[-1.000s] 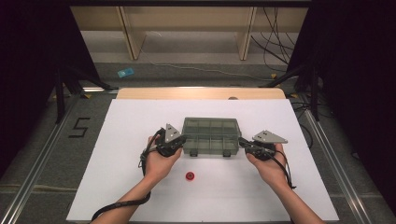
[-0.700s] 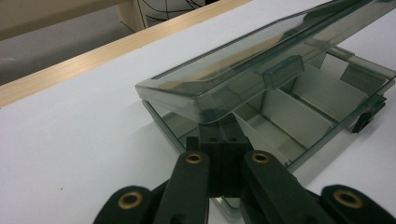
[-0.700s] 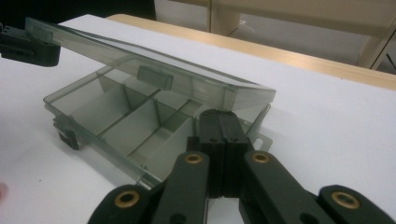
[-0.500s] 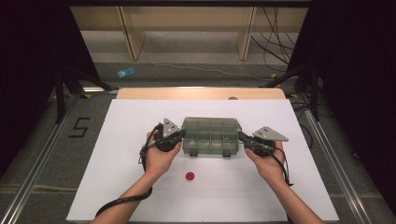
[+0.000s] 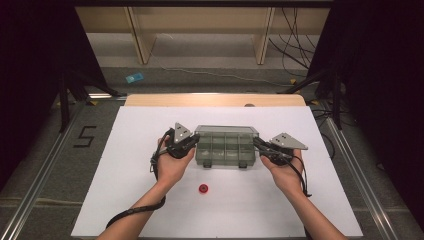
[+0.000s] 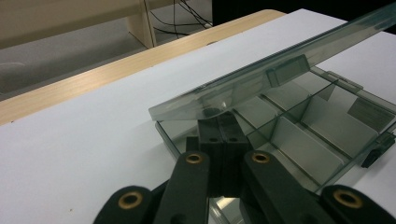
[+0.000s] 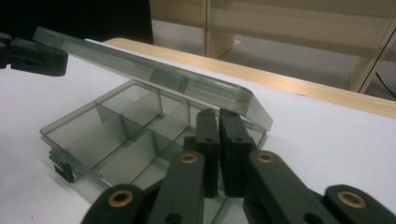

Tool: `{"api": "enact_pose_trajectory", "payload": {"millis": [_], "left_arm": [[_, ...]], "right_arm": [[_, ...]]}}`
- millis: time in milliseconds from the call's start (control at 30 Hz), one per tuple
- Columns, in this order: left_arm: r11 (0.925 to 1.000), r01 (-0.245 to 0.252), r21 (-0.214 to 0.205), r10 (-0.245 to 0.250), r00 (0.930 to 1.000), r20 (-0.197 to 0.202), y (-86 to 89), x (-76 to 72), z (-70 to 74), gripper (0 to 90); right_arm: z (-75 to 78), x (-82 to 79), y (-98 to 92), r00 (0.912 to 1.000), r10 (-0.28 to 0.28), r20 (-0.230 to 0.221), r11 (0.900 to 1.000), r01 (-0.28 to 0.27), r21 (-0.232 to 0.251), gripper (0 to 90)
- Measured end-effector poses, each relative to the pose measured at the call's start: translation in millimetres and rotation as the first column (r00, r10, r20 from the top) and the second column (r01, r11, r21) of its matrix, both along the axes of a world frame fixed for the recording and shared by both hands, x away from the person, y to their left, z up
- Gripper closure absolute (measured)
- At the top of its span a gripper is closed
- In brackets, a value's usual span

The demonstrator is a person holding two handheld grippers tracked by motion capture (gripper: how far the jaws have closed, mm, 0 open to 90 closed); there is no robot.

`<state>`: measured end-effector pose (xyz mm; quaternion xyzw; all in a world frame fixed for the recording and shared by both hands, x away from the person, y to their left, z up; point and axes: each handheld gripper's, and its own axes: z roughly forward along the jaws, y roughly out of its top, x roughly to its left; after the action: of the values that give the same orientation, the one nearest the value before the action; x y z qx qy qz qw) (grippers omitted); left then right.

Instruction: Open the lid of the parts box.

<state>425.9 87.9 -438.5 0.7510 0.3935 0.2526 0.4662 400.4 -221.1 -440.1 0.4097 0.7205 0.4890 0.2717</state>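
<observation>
A clear grey compartment box (image 5: 225, 150) lies mid-table with its dividers bare. Its lid (image 6: 261, 79) is tilted up off the base, hinged at the far side. My left gripper (image 5: 194, 143) is at the box's left end. In the left gripper view my left gripper (image 6: 219, 120) is shut, its tips poking under the raised lid corner. My right gripper (image 5: 257, 144) is at the right end. Seen in the right gripper view, my right gripper (image 7: 218, 116) has its tips under the lid (image 7: 154, 70); its jaws have just been opening to a narrow slit, with nothing between them.
A small red round piece (image 5: 203, 188) lies on the white table sheet (image 5: 125, 200) in front of the box, between the two forearms. A wooden strip (image 5: 215, 100) borders the table's far side, with shelving legs and cables on the floor beyond.
Both hands have stayed at the ends of the box. The left gripper has crept slightly toward the far side. The red piece has not moved.
</observation>
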Motion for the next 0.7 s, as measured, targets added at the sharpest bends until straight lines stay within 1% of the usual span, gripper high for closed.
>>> {"api": "enact_pose_trajectory", "payload": {"millis": [33, 67, 133, 167, 200, 233, 267, 300, 333, 367, 433, 500, 567, 600, 633, 667, 700], "left_arm": [[1.0, -0.001, -0.002, 0.001, 1.0, 0.001, 0.0, 0.0, 0.3, 90.0], [1.0, -0.001, -0.002, 0.001, 1.0, 0.003, 0.2, 0.2, 0.7, 90.0], [1.0, -0.003, -0.007, 0.003, 1.0, 0.004, 0.6, 0.2, 1.1, 90.0], [1.0, 0.0, -0.009, 0.001, 1.0, 0.003, 0.9, 0.4, 1.3, 90.0], [0.9999, -0.004, -0.01, 0.004, 1.0, 0.004, 0.9, 0.4, 1.3, 90.0], [1.0, -0.003, -0.006, 0.003, 1.0, 0.005, 1.0, 0.2, 1.5, 90.0], [1.0, -0.003, -0.006, 0.003, 1.0, 0.006, 0.8, 0.1, 1.3, 90.0], [1.0, -0.002, -0.009, 0.002, 1.0, 0.006, 0.6, 0.3, 1.1, 90.0], [1.0, -0.005, -0.007, 0.005, 1.0, 0.008, 0.5, 0.3, 0.9, 90.0], [1.0, -0.003, -0.003, 0.003, 1.0, 0.008, 0.5, 0.3, 0.7, 90.0], [1.0, -0.002, -0.003, 0.002, 1.0, 0.008, 0.2, 0.5, 0.3, 90.0], [1.0, -0.005, -0.005, 0.005, 0.9999, 0.01, -0.4, 0.5, -0.1, 90.0], [1.0, -0.005, 0.001, 0.005, 0.9999, 0.014, -0.4, 0.8, -0.2, 90.0], [1.0, -0.003, 0.0, 0.003, 0.9999, 0.013, -0.5, 1.3, -0.2, 90.0], [1.0, -0.003, 0.0, 0.003, 0.9999, 0.013, -0.5, 1.3, -0.2, 90.0], [1.0, -0.008, -0.002, 0.008, 0.9998, 0.016, -1.2, 1.5, -0.2, 90.0], [1.0, -0.005, -0.003, 0.005, 0.9999, 0.015, -1.7, 2.0, -0.2, 90.0]], "right_arm": [[0.2, -0.4, -0.8, 0.9999, -0.009, 0.008, 0.9995, 0.01, -0.031, 81.1], [0.2, -0.7, -1.4, 0.9998, -0.019, 0.005, 0.9982, 0.019, -0.057, 77.6], [-1.8, -0.6, -2.9, 0.9982, -0.048, 0.036, 0.9959, 0.051, -0.076, 68.8], [-3.0, -0.7, -1.7, 0.9984, -0.053, 0.018, 0.9961, 0.054, -0.07, 65.4], [-4.0, 1.0, -1.8, 0.9977, -0.055, 0.041, 0.995, 0.058, -0.081, 62.0], [-4.4, 1.4, -0.6, 0.9972, -0.058, 0.046, 0.9949, 0.062, -0.08, 58.4], [-5.4, 2.3, 0.7, 0.9958, -0.064, 0.065, 0.9931, 0.07, -0.094, 55.4], [-6.0, 3.4, 0.9, 0.9925, -0.066, 0.103, 0.9905, 0.078, -0.113, 54.2], [-6.8, 4.1, 1.7, 0.9903, -0.071, 0.119, 0.989, 0.085, -0.121, 54.1], [-7.4, 3.4, 3.1, 0.9916, -0.073, 0.107, 0.9906, 0.085, -0.108, 54.4], [-7.8, 4.2, 2.5, 0.991, -0.074, 0.111, 0.9905, 0.086, -0.108, 56.2], [-8.1, 6.1, 1.9, 0.9891, -0.079, 0.124, 0.9896, 0.093, -0.11, 59.5], [-8.7, 8.8, 2.3, 0.9852, -0.086, 0.148, 0.9891, 0.102, -0.106, 61.6], [-8.5, 10.1, 2.1, 0.982, -0.088, 0.167, 0.9878, 0.107, -0.113, 62.6], [-8.3, 10.1, 3.0, 0.9854, -0.081, 0.15, 0.9892, 0.098, -0.11, 63.8], [-8.4, 10.5, 3.6, 0.9853, -0.086, 0.148, 0.9887, 0.102, -0.109, 65.1], [-8.7, 12.2, 3.4, 0.982, -0.086, 0.168, 0.9876, 0.106, -0.115, 65.9]]}}
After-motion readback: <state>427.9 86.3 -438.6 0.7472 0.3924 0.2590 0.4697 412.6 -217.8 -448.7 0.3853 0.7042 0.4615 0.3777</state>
